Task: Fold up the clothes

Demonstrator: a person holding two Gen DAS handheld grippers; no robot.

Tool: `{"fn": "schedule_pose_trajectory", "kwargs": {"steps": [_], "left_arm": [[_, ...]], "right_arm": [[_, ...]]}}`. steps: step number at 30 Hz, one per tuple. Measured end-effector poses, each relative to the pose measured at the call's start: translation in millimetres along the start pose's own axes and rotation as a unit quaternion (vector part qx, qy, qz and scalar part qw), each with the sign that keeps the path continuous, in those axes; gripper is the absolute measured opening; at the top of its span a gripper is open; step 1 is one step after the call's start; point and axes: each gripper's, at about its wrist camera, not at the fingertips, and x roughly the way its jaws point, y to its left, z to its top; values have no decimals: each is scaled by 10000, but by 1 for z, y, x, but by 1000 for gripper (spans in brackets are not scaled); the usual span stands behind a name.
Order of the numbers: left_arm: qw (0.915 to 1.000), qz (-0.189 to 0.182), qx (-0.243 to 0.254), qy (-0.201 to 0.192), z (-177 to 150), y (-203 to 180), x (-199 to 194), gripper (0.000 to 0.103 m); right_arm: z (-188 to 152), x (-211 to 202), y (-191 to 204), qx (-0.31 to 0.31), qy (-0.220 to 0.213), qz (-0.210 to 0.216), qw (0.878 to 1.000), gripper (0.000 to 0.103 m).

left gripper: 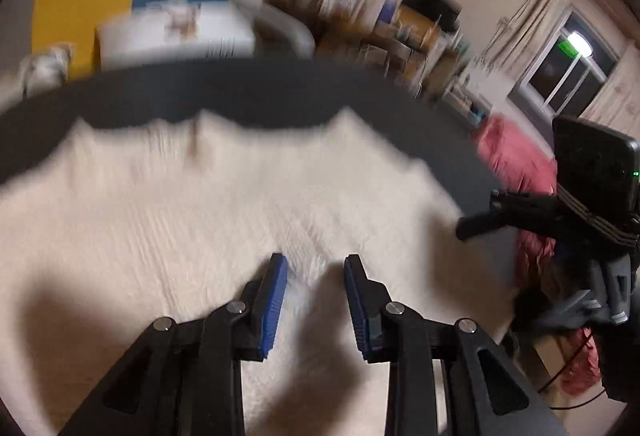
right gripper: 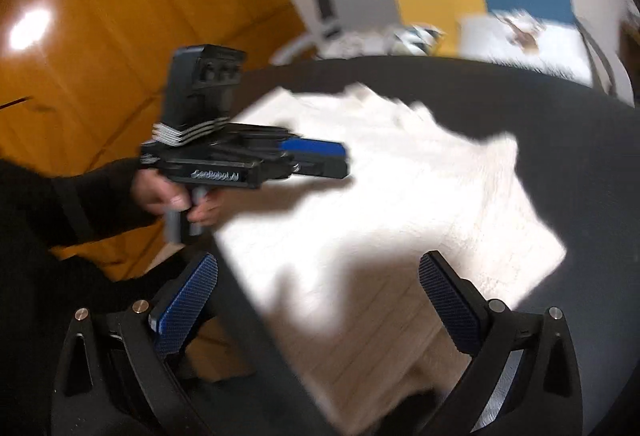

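Note:
A cream knit garment (left gripper: 224, 204) lies spread flat on a dark table (left gripper: 248, 96). My left gripper (left gripper: 316, 264) hovers just above its near part, open, with only a narrow gap between the blue pads (left gripper: 274, 300) and nothing in it. In the right wrist view the same garment (right gripper: 400, 196) appears as a folded rectangle. A hand (right gripper: 160, 192) holds the left gripper (right gripper: 340, 158) over the garment's left edge. My right gripper (right gripper: 320, 260) is wide open above the garment's near corner and the table edge. Its dark tip (left gripper: 466, 230) enters the left wrist view from the right.
A heap of pink cloth (left gripper: 516, 160) lies past the table's right end. Behind the table stand a white unit (left gripper: 176, 36) and cluttered shelves (left gripper: 400, 36). Orange wooden floor (right gripper: 100, 36) lies left of the table (right gripper: 560, 156). Both views are motion-blurred.

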Motion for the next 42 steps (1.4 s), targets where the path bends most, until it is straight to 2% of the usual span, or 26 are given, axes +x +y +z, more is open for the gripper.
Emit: {"fn": "schedule_pose_trajectory", "kwargs": {"steps": [2,4,5,8,9,11,13,15,16,17,18,20,22,24,28,29,32,34,36,37,38,39,40,42], "left_arm": [[9999,-78,109,-89,0,-3,-8,30],[9988,-310,111,-358,3,2,-28,30],[9984,-274,145,-476,3,4,-37,30],[9962,348,385,-695,4,21,-62,30],[9950,601,426,-677,3,29,-67,30],[9926,985,442,-548,1,45,-69,30],[9914,1225,402,-216,-4,62,-61,30],[9920,1215,308,-146,-5,69,-60,30],[9927,1171,254,-170,-5,70,-62,30],[9936,1099,203,-187,-3,71,-65,30],[9950,947,205,-224,0,71,-71,31],[9963,678,432,-300,5,71,-80,31],[9914,864,968,-165,11,71,-80,33],[9873,925,1289,-15,17,73,-72,33],[9753,1043,1925,287,30,78,-55,36],[9744,1004,1982,349,34,82,-51,37],[9811,480,1750,665,44,101,-39,39],[9823,182,1646,870,44,108,-37,39],[9830,137,1617,858,42,109,-37,39],[9837,120,1585,846,42,110,-37,36],[9847,93,1546,799,41,109,-39,24],[9857,60,1520,721,37,107,-43,18],[9860,77,1532,648,35,104,-46,7],[9849,311,1631,500,32,96,-49,6]], "right_arm": [[-10,30,-13,296,506,-432,9973,102],[-5,22,-3,104,352,-602,9975,103],[-3,18,2,7,274,-687,9973,103],[8,7,18,-300,-1,-982,9947,103],[19,4,24,-426,-165,-1164,9922,103],[33,10,21,-383,-225,-1381,9894,103],[46,20,14,-236,-207,-1551,9874,103],[59,31,7,-87,-188,-1721,9849,103],[60,39,2,-9,-38,-1895,9819,103],[57,55,-7,78,301,-2168,9757,103],[56,64,-16,187,410,-2260,9731,103],[50,51,-21,464,96,-2077,9771,103],[50,43,-16,519,-7,-2139,9755,103],[54,36,-2,485,-97,-2160,9751,103],[65,33,21,426,-289,-1703,9841,103],[66,34,24,437,-319,-1599,9856,103],[76,54,25,406,-346,-1424,9884,103],[80,62,22,452,-298,-1385,9889,103],[82,71,19,495,-228,-1392,9888,103],[83,77,19,458,-179,-1441,9883,103],[84,81,19,418,-143,-1495,9878,103],[84,83,20,373,-129,-1559,9870,103],[85,85,22,327,-114,-1622,9861,103],[85,88,25,236,-85,-1749,9843,103]]}}
